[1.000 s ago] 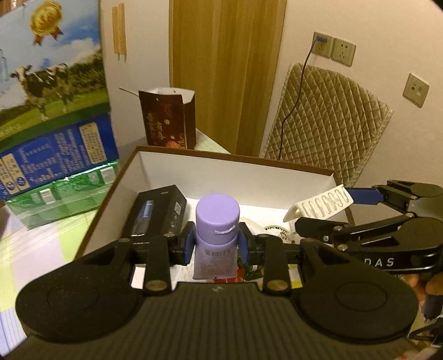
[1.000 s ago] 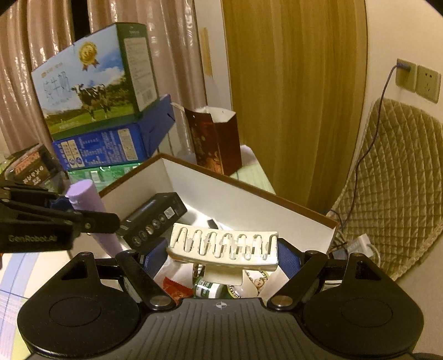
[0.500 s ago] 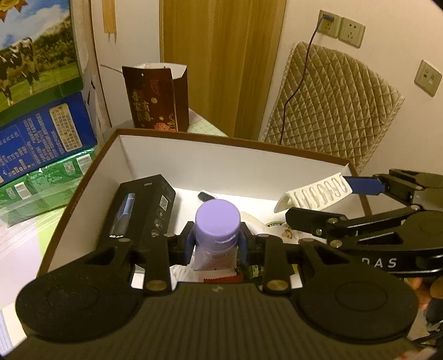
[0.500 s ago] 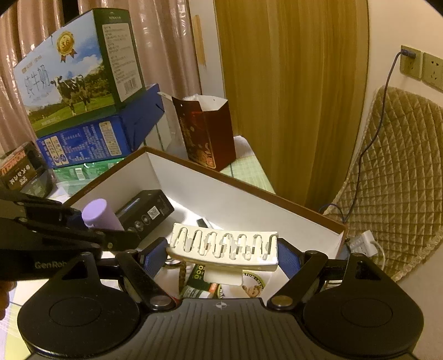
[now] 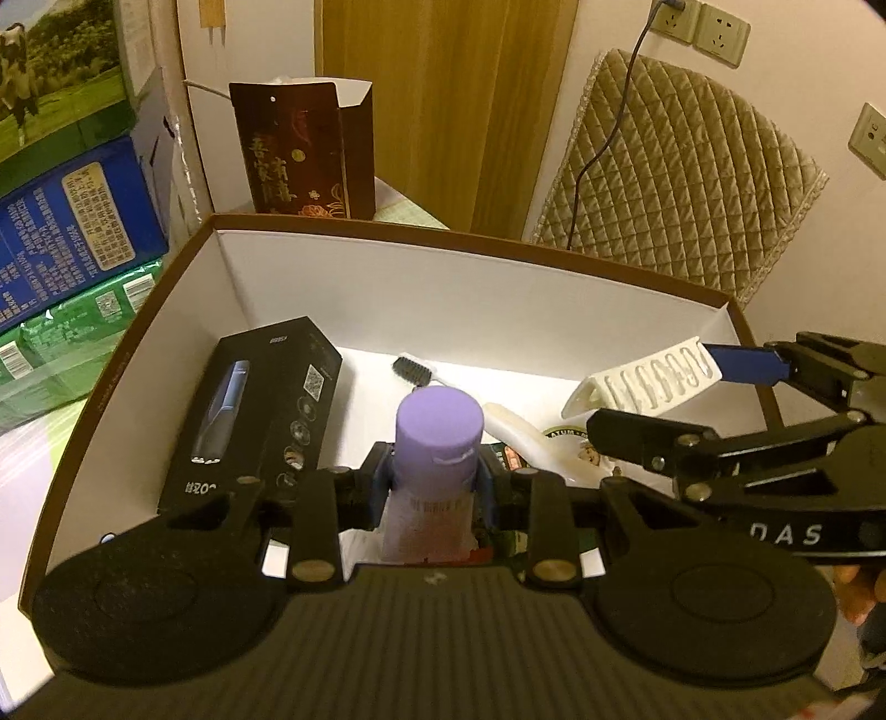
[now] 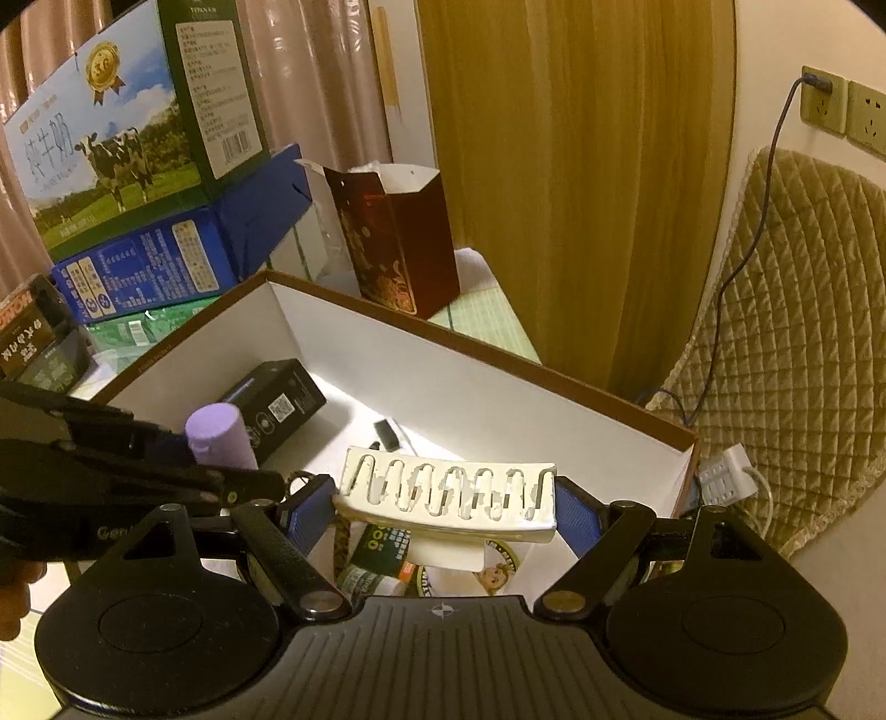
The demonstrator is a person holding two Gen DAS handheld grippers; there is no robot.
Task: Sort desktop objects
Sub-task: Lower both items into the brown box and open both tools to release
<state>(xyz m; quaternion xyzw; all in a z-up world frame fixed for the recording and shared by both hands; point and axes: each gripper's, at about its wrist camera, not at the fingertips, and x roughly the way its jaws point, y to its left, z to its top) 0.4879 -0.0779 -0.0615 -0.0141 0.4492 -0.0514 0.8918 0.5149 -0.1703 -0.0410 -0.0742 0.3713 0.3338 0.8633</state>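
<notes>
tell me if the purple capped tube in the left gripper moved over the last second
Yes. The purple capped tube has come forward and down over the brown-rimmed white box, now hanging inside its walls.

Beyond the fingers we see a tall panel of golden-brown wood (image 5: pixel 443 105) set in a pale cream wall (image 5: pixel 620 33). To its right a quilted olive-tan pad (image 5: pixel 675 183) leans against that wall, with a dark cable (image 5: pixel 603 138) running up across it to a pair of beige wall sockets (image 5: pixel 700 25). A single beige wall plate (image 5: pixel 869 138) sits further right. Left of the fingers in the right wrist view hangs a pinkish pleated curtain (image 6: pixel 310 83). Warm, dim yellowish light fills the room.
</notes>
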